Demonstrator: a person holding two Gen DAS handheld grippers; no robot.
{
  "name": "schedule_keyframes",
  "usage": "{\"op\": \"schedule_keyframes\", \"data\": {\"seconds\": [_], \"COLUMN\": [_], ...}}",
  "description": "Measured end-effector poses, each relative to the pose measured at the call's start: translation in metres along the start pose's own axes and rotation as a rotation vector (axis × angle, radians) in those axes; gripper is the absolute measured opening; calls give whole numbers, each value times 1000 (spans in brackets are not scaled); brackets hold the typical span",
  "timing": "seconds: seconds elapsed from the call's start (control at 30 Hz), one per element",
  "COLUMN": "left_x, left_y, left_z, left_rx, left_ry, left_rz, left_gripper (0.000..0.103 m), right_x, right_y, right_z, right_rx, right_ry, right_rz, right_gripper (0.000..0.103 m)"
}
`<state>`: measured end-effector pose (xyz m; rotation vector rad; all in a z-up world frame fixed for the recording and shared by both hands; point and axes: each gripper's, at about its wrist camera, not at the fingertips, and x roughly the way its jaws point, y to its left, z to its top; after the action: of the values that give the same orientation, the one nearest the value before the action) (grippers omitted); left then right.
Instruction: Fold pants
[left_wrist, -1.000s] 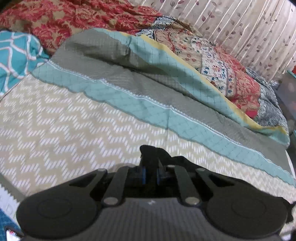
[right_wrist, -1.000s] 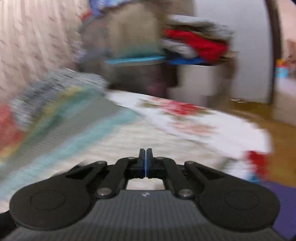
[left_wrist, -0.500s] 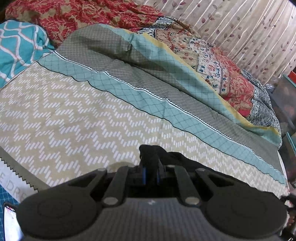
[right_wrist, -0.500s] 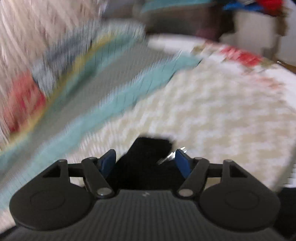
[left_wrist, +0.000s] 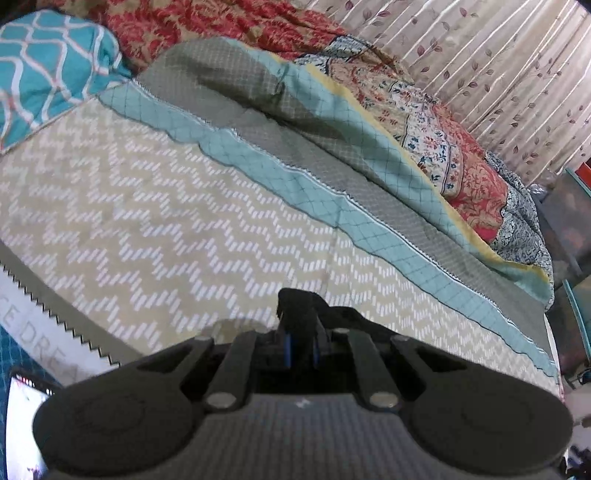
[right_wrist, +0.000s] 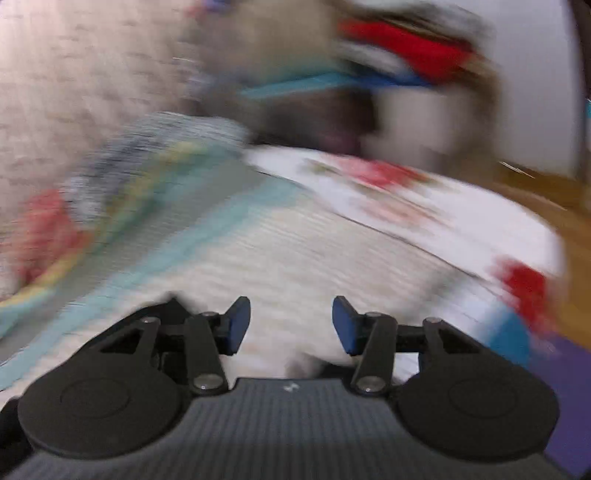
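Pants: a black fold is pinched between the nearly closed fingers of the left gripper, low over the chevron bedspread of the bed. The right gripper is spread wide with nothing between its blue pads, above the same bedspread in a blurred view.

Your black pants sit bunched as a dark fold at the near edge of the bed, pinched between the closed fingers of your left hand-held gripper.
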<state>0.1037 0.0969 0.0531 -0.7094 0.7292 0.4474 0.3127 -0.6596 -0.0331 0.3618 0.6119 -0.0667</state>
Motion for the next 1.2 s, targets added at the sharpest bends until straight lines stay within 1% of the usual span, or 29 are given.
{"op": "schedule_keyframes", "data": {"seconds": [0.07, 0.1, 0.2, 0.23, 0.27, 0.33, 0.37, 0.4, 0.47, 0.5, 0.53, 0.57, 0.6, 0.63, 0.7, 0.8, 0.87, 0.9, 0.97, 1.03, 1.07, 1.1, 1.13, 1.17, 1.2], "left_x": [-1, -1, -2, -2, -2, -2, -2, -1, -1, -1, -1, -1, 0, 1, 5, 14, 21, 26, 38, 59, 71, 87, 104, 123, 138], "left_y": [2, 3, 4, 4, 2, 0, -1, -1, -3, -4, -5, -6, -7, -8, -10, -13, -19, -23, -35, -47, -53, -60, -67, -72, -76], "left_z": [-2, -2, -1, -1, -1, -1, 0, 1, 3, 4, 5, 7, 8, 10, 15, 27, 37, 41, 52, 64, 68, 71, 71, 69, 67], "left_rx": [-4, -10, -16, -15, -13, -7, -5, -4, -2, -1, 3, 9, 13, 17, 23, 10, 3, 11, 20, 13, 19, 38, 55, 80, 106], "left_ry": [-1, -1, -3, -3, -3, -4, -4, -3, -4, -5, -6, -11, -14, -16, -19, -31, -42, -51, -66, -77, -92, -112, -116, -93, -64], "left_rz": [1, -2, -5, -2, 1, 6, 9, 10, 14, 15, 15, 15, 15, 17, 16, -2, -29, -38, -63, -63, -45, 4, 61, 146, 214], "left_gripper": [8, 8, 8, 8, 8, 8, 8, 8, 8, 8, 8, 8, 8, 8, 8, 8, 8, 8, 8, 8, 11, 15, 32, 41, 39], "right_x": [-7, -7, 3, 11, 22, 46, 64, 82, 115, 128, 138, 146, 150, 148, 134, 98, 86, 84, 89, 102, 110, 121, 133, 143, 149], "right_y": [-7, -3, 23, 34, 50, 81, 100, 117, 147, 158, 167, 174, 180, 181, 171, 154, 141, 139, 149, 161, 168, 174, 183, 192, 198], "right_z": [-4, -4, -1, 3, 6, 7, 8, 8, 6, 4, 1, -3, -8, -11, -2, 28, 51, 61, 78, 96, 101, 102, 99, 92, 84], "right_rx": [38, 31, -33, -49, -63, -84, -98, -124, -165, -186, -209, -242, -280, -298, -272, -150, -54, -33, -42, -21, 3, 14, 6, -13, -38], "right_ry": [-5, -7, -1, 9, 21, 56, 81, 111, 167, 195, 224, 262, 294, 303, 249, 71, -18, -52, -98, -114, -120, -123, -112, -81, -52], "right_rz": [8, 17, 66, 87, 111, 164, 176, 169, 108, 92, 89, 76, 37, 32, 92, 183, 212, 204, 165, 139, 129, 115, 76, 21, -34], "right_gripper": [52, 52, 52, 54, 57, 80, 84, 86, 86, 85, 73, 54, 33, 32, 29, 29, 29, 29, 29, 31, 33, 42, 65, 71, 70]}}
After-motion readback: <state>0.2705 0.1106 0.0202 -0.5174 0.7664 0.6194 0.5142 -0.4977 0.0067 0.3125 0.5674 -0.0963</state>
